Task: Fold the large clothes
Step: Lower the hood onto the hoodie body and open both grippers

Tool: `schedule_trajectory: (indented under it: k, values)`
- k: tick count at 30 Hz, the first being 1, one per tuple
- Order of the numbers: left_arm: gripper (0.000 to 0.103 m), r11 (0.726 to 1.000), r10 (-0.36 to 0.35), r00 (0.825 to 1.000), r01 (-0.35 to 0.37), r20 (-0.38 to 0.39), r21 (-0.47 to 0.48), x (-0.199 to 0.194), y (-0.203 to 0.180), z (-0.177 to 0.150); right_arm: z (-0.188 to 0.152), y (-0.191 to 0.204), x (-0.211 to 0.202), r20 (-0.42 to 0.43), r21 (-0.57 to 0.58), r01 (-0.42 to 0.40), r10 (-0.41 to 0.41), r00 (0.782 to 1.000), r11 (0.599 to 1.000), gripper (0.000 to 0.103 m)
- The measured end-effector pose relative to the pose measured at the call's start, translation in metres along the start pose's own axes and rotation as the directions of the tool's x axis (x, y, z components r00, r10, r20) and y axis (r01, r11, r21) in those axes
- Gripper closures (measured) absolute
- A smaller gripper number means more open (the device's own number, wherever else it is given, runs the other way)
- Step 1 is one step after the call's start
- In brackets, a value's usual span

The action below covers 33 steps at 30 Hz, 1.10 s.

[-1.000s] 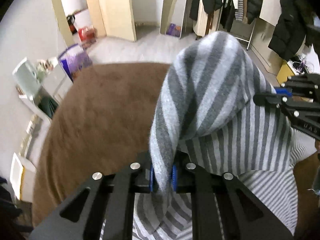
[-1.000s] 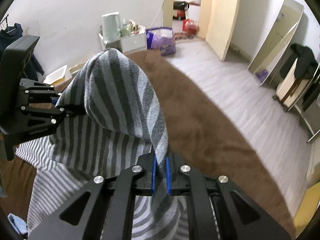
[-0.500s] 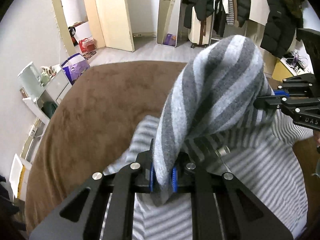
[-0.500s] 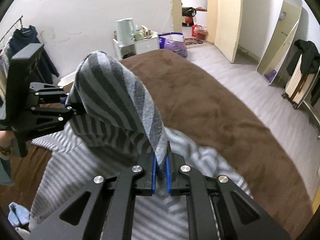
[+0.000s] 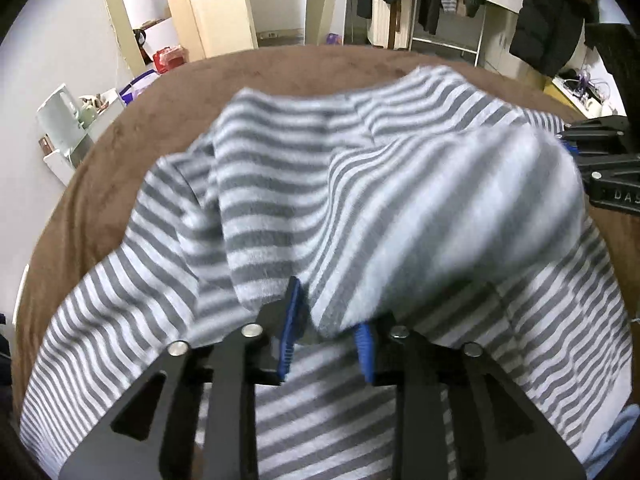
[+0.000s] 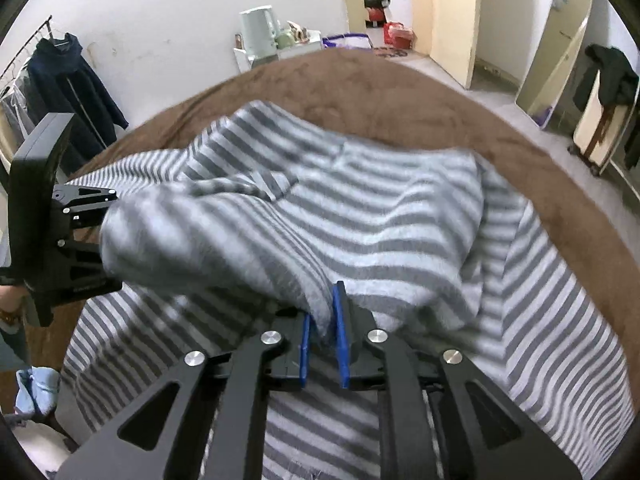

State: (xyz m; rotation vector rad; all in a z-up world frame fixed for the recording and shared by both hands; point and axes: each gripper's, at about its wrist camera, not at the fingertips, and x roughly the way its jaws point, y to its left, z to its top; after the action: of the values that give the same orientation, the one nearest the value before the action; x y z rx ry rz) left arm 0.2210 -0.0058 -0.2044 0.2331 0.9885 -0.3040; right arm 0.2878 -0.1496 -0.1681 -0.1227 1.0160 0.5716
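A large grey-and-white striped garment (image 5: 360,208) lies spread on the brown bed (image 5: 120,148); it also shows in the right wrist view (image 6: 360,220). Its lifted edge is folded over onto the lower part. My left gripper (image 5: 326,332) has its blue-padded jaws parted, with the fabric edge loose between them. My right gripper (image 6: 322,336) has its jaws slightly parted around a fold of the fabric edge. Each gripper shows in the other's view, the right gripper (image 5: 604,168) and the left gripper (image 6: 68,232).
The brown bed (image 6: 440,100) fills the middle. A white shelf with a kettle (image 6: 258,36) stands by the wall. Doors, a mirror (image 6: 560,32) and a clothes rack with dark coats (image 5: 552,20) ring the room. A blue cloth (image 6: 34,392) lies at the bed's near-left edge.
Both grippers have come down and forward, laying the lifted striped edge over the garment. The left jaws have opened and the right jaws have loosened.
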Motion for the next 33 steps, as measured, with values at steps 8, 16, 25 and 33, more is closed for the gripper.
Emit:
schedule_trajectory:
  k: [8,16,25,33]
  values:
    - [0.007,0.998,0.023,0.999,-0.025,0.031,0.055,-0.009,-0.024,-0.023,-0.035,-0.011,-0.006,-0.02,0.096,0.023,-0.022,1.0,0.995,0.03]
    - [0.007,0.999,-0.031,0.997,0.033,0.071,-0.027,-0.042,-0.008,-0.03,-0.031,-0.027,-0.047,0.1,0.155,-0.013,-0.003,0.995,0.988,0.029]
    - [0.007,0.985,-0.166,0.98,0.171,0.11,-0.032,-0.012,-0.013,0.015,0.013,-0.02,-0.009,0.105,0.086,-0.031,0.022,0.994,0.996,0.058]
    - [0.007,0.976,-0.213,0.975,0.216,0.057,-0.041,0.03,-0.024,0.004,-0.024,-0.029,0.031,-0.012,0.081,0.071,-0.07,0.997,0.994,0.057]
